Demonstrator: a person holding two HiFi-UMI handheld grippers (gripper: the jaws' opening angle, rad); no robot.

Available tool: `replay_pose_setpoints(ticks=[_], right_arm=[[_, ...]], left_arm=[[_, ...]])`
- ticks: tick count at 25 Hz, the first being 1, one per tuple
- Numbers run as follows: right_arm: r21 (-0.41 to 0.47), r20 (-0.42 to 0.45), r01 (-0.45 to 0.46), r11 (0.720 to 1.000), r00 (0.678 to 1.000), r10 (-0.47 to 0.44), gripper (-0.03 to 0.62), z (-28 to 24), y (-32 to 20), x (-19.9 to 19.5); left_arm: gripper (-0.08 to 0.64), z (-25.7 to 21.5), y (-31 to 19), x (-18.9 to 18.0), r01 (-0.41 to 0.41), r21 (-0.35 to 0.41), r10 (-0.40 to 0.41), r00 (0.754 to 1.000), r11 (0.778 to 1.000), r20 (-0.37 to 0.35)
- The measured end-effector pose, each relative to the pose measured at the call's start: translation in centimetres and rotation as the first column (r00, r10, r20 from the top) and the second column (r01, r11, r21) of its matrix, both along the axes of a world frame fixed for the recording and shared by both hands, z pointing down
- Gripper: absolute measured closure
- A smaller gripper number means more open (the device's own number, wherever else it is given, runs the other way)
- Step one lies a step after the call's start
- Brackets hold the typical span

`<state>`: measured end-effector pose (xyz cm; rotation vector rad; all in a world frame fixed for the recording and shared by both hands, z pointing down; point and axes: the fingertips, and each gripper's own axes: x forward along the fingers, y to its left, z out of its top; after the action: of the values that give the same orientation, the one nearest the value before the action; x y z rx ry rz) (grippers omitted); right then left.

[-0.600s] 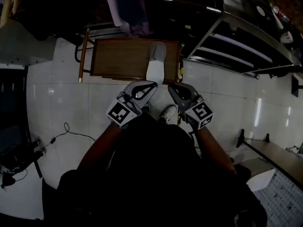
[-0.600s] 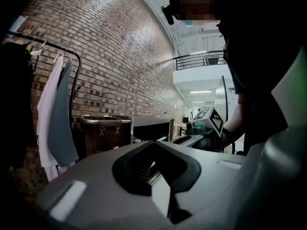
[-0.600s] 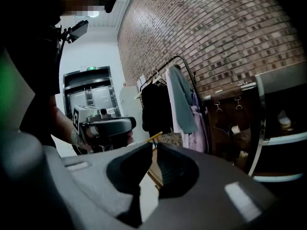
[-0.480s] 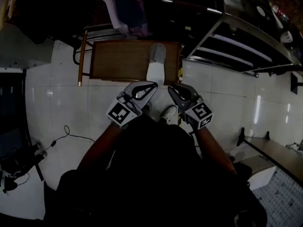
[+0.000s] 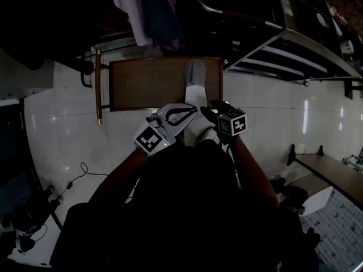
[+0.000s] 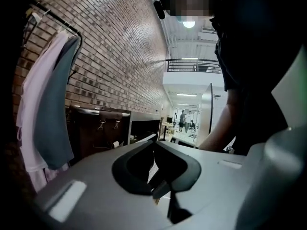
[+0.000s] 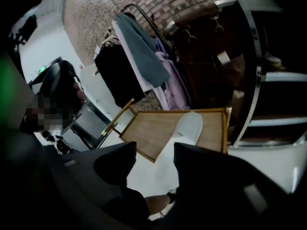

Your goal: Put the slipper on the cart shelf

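A pale slipper lies lengthwise on the right end of the brown wooden cart shelf. Its near end sticks out past the shelf's front edge. In the right gripper view the slipper shows through the gap between the jaws, resting on the shelf. My right gripper hovers just short of the slipper's near end, open, with nothing pressed between its jaws. My left gripper is close beside it on the left, held nearly level, its jaws closed tip to tip on nothing.
Garments hang on a rack behind the cart. Metal shelving stands at the right. A cable trails on the white tile floor at the left, and a low bench is at the right. My shoe is below the grippers.
Both grippers have come closer together and nearer the slipper's near end. The right one has tipped further down. The slipper has stayed on the shelf.
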<state>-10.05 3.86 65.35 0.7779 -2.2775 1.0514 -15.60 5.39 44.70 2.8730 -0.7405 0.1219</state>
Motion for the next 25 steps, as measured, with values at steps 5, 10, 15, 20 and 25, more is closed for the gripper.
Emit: replay_pose_setpoints(ticks=[5, 10, 15, 20, 25], right_arm=[[-0.297, 0.030, -0.119, 0.947, 0.990, 0.134, 0.313, 6.8, -0.8, -0.4], [-0.446, -0.027, -0.179, 0.877, 0.982, 0.187, 0.310, 12.8, -1.6, 1.3], [-0.542, -0.013, -0.136, 0.830, 0.988, 0.153, 0.310, 15.1, -1.2, 0.8], [-0.640, 0.087, -0.067, 0.765, 0.983, 0.159, 0.310, 16.0, -0.6, -1.0], [-0.658, 0.133, -0.023, 0.753, 0.980, 0.145, 0.319, 16.8, -0.5, -2.5]], left_arm=[[0.548, 1.0, -1.7, -1.1, -0.027, -0.010, 0.027, 1.000, 1.000, -0.002], [0.548, 2.2, -2.8, -1.4, -0.002, -0.035, 0.002, 1.000, 0.999, 0.007], [0.548, 3.1, -2.9, -1.9, 0.055, -0.085, -0.054, 0.998, 0.995, 0.014], [0.548, 4.0, -2.8, -2.3, 0.097, -0.115, -0.094, 0.995, 0.989, 0.031], [0.548, 4.8, -3.0, -2.8, 0.129, -0.125, -0.125, 0.991, 0.984, 0.041]])
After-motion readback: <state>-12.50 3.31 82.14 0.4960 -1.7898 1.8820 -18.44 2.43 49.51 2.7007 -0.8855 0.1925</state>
